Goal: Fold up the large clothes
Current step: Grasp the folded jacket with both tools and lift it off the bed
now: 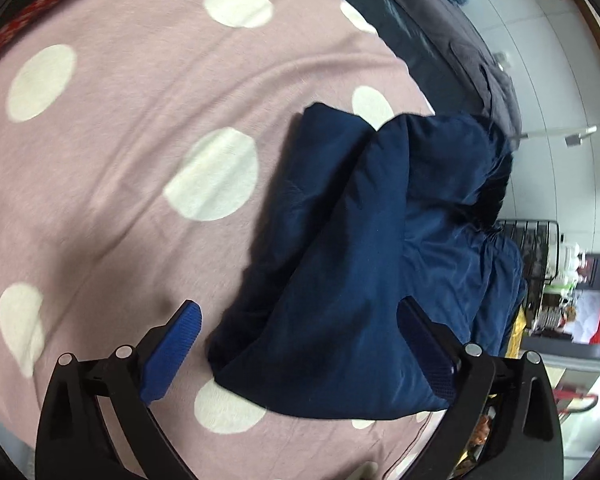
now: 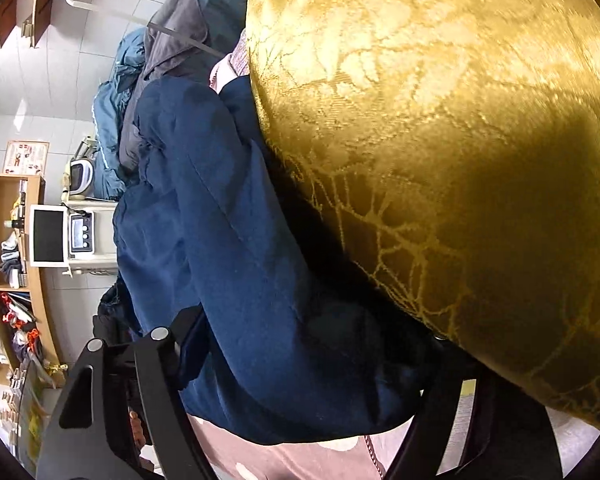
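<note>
One navy garment (image 1: 352, 264) (folded); one dotted sheet (image 1: 120, 128); one gold cloth (image 2: 440, 140).

matt navy garment (image 1: 340, 248); glossy, perhaps brocade gold cloth (image 2: 440, 120).

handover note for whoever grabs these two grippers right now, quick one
Left gripper: open, above the near end of the navy garment, nothing held.
Right gripper: the garment fills the space between its fingers; grip cannot be confirmed, one finger is hidden.
Garment: bunched in rough folds on the pink polka-dot sheet, beside the gold cushion.
Done: partly folded lengthwise, it seems.
Left: flatten the lumps and probably finish the last fold. A grey garment lies further back.
</note>
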The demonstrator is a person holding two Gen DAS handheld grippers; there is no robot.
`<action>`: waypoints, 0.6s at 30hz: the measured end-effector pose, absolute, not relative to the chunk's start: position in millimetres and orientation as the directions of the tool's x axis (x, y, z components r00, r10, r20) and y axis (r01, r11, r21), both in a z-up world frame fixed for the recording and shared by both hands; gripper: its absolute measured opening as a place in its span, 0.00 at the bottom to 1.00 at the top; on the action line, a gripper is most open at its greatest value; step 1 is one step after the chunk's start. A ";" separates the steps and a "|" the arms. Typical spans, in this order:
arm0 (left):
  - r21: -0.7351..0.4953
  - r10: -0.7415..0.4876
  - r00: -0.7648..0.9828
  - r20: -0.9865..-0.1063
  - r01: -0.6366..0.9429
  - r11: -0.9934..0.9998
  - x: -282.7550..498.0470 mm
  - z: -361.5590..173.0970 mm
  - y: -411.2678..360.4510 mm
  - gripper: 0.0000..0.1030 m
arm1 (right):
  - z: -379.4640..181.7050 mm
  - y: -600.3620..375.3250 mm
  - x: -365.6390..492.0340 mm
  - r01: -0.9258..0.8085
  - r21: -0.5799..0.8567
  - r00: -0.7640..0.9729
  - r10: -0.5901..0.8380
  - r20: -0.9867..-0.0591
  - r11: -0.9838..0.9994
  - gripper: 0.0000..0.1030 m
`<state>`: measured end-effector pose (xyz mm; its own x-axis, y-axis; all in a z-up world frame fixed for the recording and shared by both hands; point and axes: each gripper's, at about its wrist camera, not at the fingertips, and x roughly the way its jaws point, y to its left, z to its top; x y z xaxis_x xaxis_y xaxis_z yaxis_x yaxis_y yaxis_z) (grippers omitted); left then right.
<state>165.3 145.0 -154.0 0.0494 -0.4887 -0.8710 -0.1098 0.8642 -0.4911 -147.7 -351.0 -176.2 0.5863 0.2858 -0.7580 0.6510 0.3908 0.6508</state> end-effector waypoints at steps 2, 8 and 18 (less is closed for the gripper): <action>-0.480 -0.480 0.015 -0.877 -0.086 0.873 172.5 -169.2 133.3 0.94 | -172.4 -350.6 -147.8 0.656 0.643 0.579 0.282 -0.765 0.397 0.73; -0.517 -0.518 -0.010 -0.855 -0.060 0.854 190.0 -194.5 104.1 0.94 | -164.9 -348.2 -141.3 0.669 0.618 0.554 0.278 -0.785 0.412 0.73; -0.435 -0.435 0.001 -0.900 -0.054 0.899 207.2 -210.3 68.8 0.95 | -169.8 -348.6 -138.7 0.698 0.569 0.510 0.256 -0.821 0.434 0.73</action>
